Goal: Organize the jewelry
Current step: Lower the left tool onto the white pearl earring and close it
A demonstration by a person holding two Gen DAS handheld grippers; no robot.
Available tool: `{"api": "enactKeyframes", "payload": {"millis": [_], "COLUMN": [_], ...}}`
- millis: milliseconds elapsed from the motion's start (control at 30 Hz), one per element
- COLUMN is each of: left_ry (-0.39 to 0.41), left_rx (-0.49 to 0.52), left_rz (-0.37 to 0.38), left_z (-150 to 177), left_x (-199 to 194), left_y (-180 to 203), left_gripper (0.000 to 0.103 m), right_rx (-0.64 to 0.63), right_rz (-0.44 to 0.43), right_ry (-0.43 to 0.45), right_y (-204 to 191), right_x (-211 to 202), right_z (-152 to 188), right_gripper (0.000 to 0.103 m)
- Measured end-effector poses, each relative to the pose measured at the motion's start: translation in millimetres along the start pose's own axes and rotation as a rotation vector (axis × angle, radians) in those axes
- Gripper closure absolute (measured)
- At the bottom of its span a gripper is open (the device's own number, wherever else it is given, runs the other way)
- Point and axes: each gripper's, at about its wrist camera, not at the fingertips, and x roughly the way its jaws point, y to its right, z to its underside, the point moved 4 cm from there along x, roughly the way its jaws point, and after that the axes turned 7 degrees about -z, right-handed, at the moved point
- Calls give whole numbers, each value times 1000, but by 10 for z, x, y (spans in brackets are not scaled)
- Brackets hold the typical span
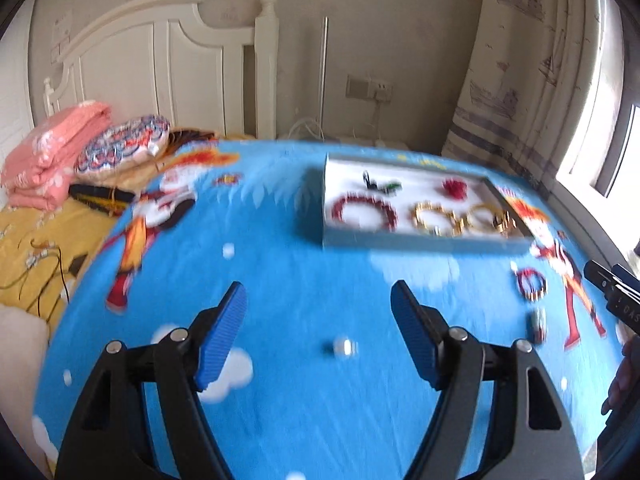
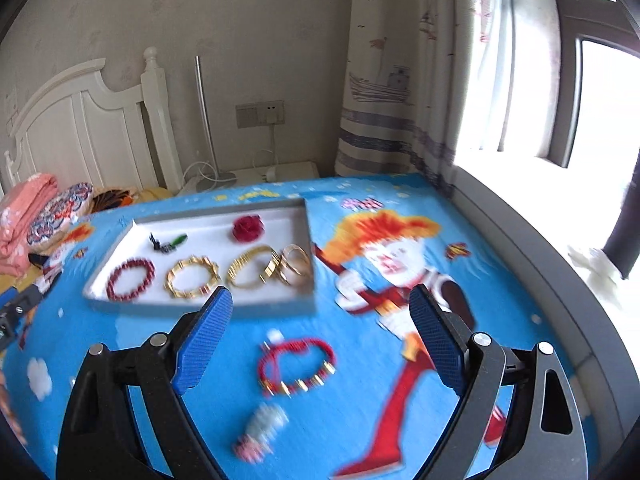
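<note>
Both tools hang over a blue cartoon-print blanket [image 2: 280, 320] spread on the bed. The left tool [image 1: 318, 298] has its blue-padded fingers spread wide with nothing between them; below it, on the blanket, lies a small pale bead-like piece [image 1: 342, 348], too blurred to identify. The right tool [image 2: 322, 304] is likewise spread wide and grips nothing.

In the right wrist view, a red cord bracelet with gold beads [image 2: 298, 366] lies on the blanket between the fingers, just near of the tray. Nearer still sits a blurred pale and pink trinket [image 2: 260, 430].

The grey, white-lined tray [image 2: 200, 304] rests on the far part of the blanket. Along its near row, from left to right, lie a dark red bead bracelet [image 2: 130, 280], a gold link bracelet [image 2: 193, 278], a thin gold bangle [image 2: 250, 266] and a cluster of gold rings [image 2: 294, 266] touching that bangle. In the far row sit a small black and green item [image 2: 166, 242] and a red flower-shaped piece [image 2: 249, 227].

In the left wrist view the tray [image 1: 420, 242] sits to the far right, and the red cord bracelet [image 1: 530, 283] lies right of the tool, near the tray's near right corner. Folded pink bedding [image 1: 52, 152] and a patterned pillow [image 1: 120, 146] lie at the far left by the white headboard [image 1: 160, 60].
</note>
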Motion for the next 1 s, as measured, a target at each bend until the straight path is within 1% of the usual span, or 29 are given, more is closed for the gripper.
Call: {"api": "enactKeyframes", "payload": {"millis": [100,200,233,333,433,567,733,800,900,933,1000], "left_ry": [-35,-67,-76,-98,-112,-127,-153,-151,-159,-161,-165], "left_rx": [11,9,11,28,33,65,98,111,116,118,122], "left_rz": [13,21,25,30,30,30,7,-1,3,8,12], "left_z": [248,409,452,509,516,470,438,413,367,358,339], "left_x": [-26,5,18,95,169,290,434,473,519,525,539], "left_y": [29,11,6,27,32,99,145,163,177,175,182], "left_gripper": [31,31,33,42,49,62,64,64,69,72,74], "right_rx": [-5,13,19,24,20,-6,-7,-13,-16,-16,-17], "right_rz": [3,-16,-24,-33,-43,-38,-38,-34,-38,-39,-41], "right_ry": [-17,-54,-70,-119,-144,-138,-142,-137,-145,-148,-151], "right_y": [91,178,197,208,150,51,9,-1,-8,-10,-15], "right_x": [-121,-216,-241,-257,-231,-197,-157,-156,-138,-135,-129], "right_z": [182,413,502,742,866,896,896,886,888,887,889], "right_gripper": [19,19,19,19,19,19,19,19,19,19,19]}}
